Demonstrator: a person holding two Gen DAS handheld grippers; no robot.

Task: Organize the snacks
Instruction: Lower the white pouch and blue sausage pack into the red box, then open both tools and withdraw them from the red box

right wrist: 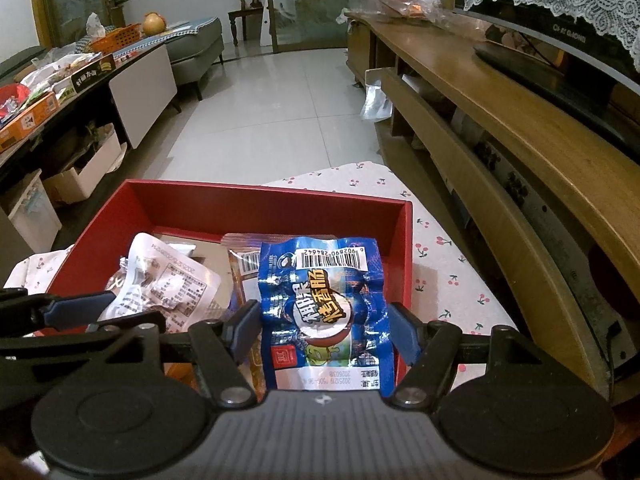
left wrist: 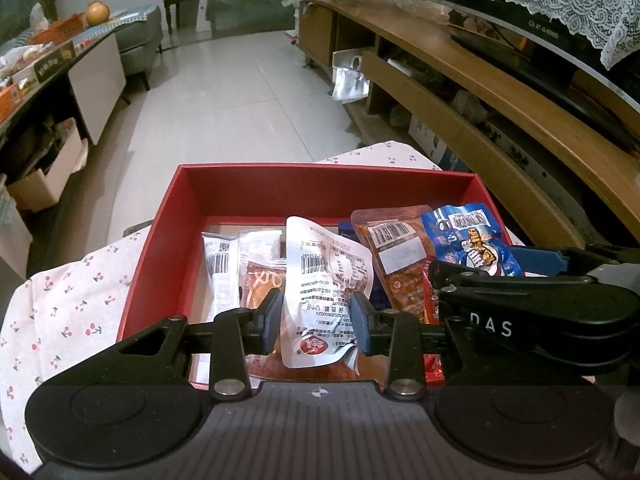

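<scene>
Nearest the left wrist camera, the left gripper has its blue pads pressed against the two sides of a white snack packet with a barcode and small print, pinching it upright over the near part of a red box. Inside that box lie more snacks: a clear packet with a barcode at the left, an orange packet to the right of the white one, and a blue sausage packet against the right wall.

From the right wrist camera, the right gripper stands spread wide with the blue sausage packet between its fingers — the packet's edges sit at or just beside the pads, and whether they actually press on it cannot be told. The packet reaches up over the box's near right corner, its barcode end toward the far wall.

The red box sits on a white cloth printed with cherries — a wooden TV cabinet runs along the right, and a tiled floor stretches beyond.
</scene>
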